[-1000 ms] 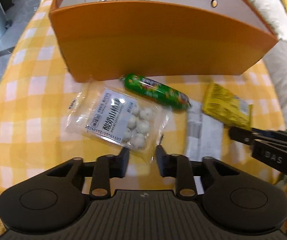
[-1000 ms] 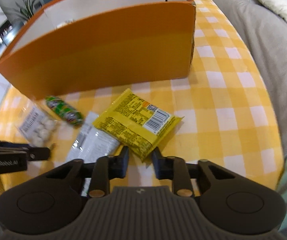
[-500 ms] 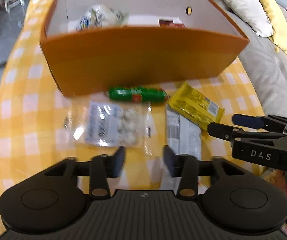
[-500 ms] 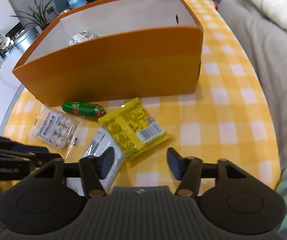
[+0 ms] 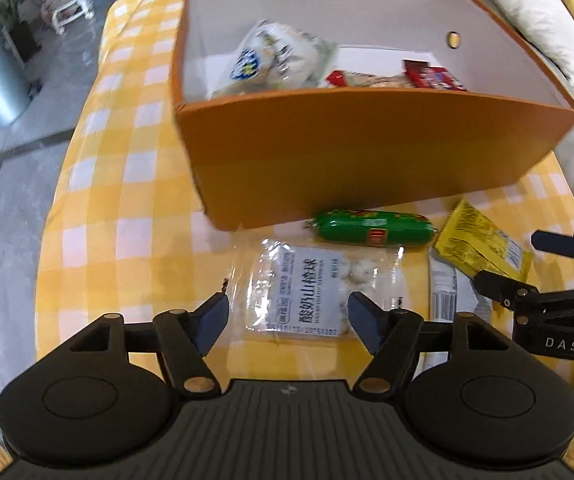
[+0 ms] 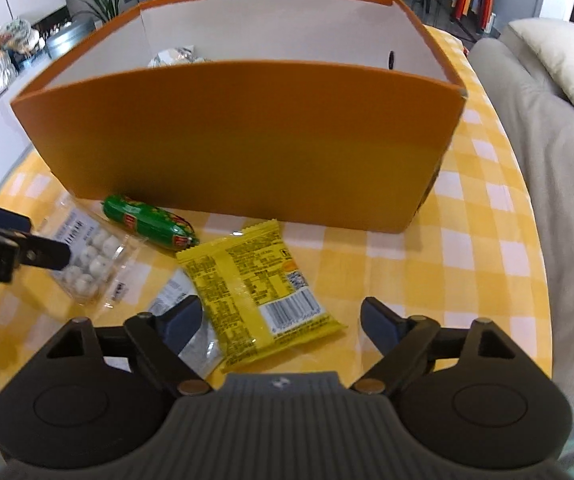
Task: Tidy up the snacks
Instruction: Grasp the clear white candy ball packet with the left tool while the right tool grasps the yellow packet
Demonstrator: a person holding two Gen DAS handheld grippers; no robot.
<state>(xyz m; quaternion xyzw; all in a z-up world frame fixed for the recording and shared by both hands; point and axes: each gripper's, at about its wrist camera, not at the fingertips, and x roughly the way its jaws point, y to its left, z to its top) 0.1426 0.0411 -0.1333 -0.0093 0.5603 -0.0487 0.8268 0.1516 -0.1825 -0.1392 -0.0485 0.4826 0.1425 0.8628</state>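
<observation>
Your clear plastic packet of white candy balls [image 5: 311, 292] and yellow foil snack packet [image 6: 261, 286] lie on the yellow-checked worktop [image 5: 127, 200], in front of the orange cardboard box [image 5: 367, 152]. A second ago both grippers were nearly closed; now your left gripper [image 5: 289, 314] and right gripper [image 6: 281, 320] stand spread apart, empty, each straddling its packet, probably ready to grasp.

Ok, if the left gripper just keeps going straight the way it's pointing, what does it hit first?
Most likely the clear bag of white candy balls, which lies flat between the open fingers of the left gripper. Beyond it sit the green sausage and the orange box. Height above the bag is unclear.
</observation>
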